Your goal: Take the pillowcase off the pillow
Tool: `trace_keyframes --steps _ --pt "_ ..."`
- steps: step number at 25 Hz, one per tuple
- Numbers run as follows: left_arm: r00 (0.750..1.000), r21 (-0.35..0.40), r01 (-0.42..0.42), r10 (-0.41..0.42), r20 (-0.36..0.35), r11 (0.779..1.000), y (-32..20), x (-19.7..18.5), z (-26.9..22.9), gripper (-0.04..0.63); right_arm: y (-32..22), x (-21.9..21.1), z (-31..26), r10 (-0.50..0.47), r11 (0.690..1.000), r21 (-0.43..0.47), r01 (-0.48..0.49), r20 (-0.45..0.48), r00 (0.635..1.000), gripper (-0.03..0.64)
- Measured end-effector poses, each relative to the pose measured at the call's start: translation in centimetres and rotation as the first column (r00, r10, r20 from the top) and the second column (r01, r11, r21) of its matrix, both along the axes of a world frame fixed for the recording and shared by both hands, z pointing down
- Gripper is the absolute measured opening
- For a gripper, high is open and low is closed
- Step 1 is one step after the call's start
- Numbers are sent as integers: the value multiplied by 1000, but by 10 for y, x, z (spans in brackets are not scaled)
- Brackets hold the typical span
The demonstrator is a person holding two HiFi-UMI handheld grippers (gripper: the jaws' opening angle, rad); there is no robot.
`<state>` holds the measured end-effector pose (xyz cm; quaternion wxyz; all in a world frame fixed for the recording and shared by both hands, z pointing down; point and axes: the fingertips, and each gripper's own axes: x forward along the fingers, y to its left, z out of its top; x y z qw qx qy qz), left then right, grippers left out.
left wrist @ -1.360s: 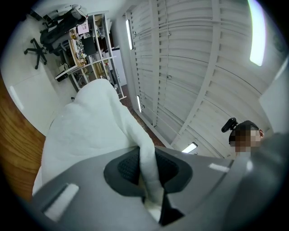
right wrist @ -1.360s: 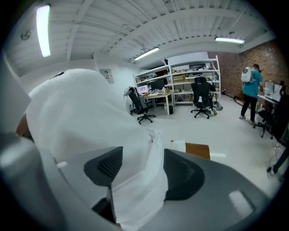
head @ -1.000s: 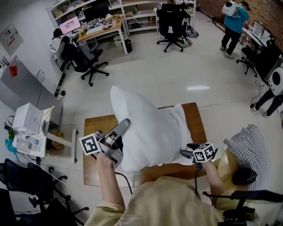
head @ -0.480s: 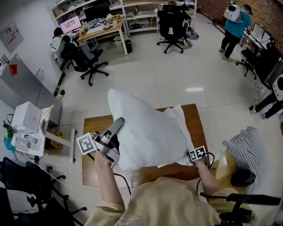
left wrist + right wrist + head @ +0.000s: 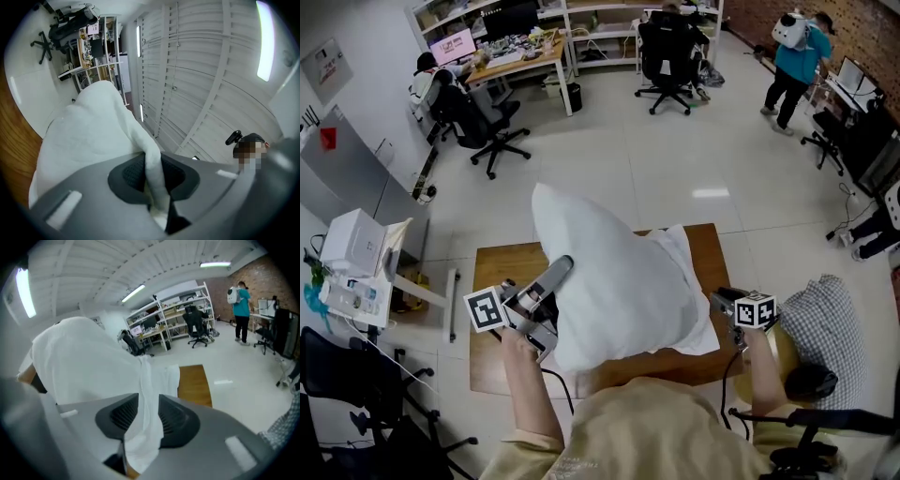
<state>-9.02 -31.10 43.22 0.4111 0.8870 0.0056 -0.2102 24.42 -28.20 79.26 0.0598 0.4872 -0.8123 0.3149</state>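
A white pillow (image 5: 605, 272) is held up on end over the brown table (image 5: 502, 267). My left gripper (image 5: 562, 271) is at its lower left side, shut on a thick fold of the pillow (image 5: 93, 136) that is pinched between the pads (image 5: 133, 171). The loose white pillowcase (image 5: 692, 281) hangs off the pillow's right side. My right gripper (image 5: 719, 302) is beside the table's right edge, its jaws having just been opening, with a taut strip of pillowcase (image 5: 147, 394) still clamped between the pads (image 5: 176, 418).
A checked cushion (image 5: 832, 319) lies on a seat to my right, next to a round wooden stool (image 5: 780, 354). A white box (image 5: 354, 251) sits on a stand at left. Office chairs (image 5: 483, 131), desks and a person in teal (image 5: 792, 56) stand far off.
My right gripper has swung out to the right, away from the pillow, drawing the pillowcase edge with it. The pillow has tilted slightly. The left gripper has stayed put.
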Motion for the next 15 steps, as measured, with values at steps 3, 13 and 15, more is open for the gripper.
trace_keyframes --steps 3,13,15 --pt "999 14 -34 34 1 999 11 7 -4 46 -30 -5 -42 11 996 93 -13 27 1000 132" --pt "996 43 -58 55 71 997 49 65 7 46 -130 -20 9 -55 999 -8 54 -106 993 162" --pt "995 45 -52 48 85 998 51 77 13 44 -152 -17 36 -76 997 -34 73 -96 992 166"
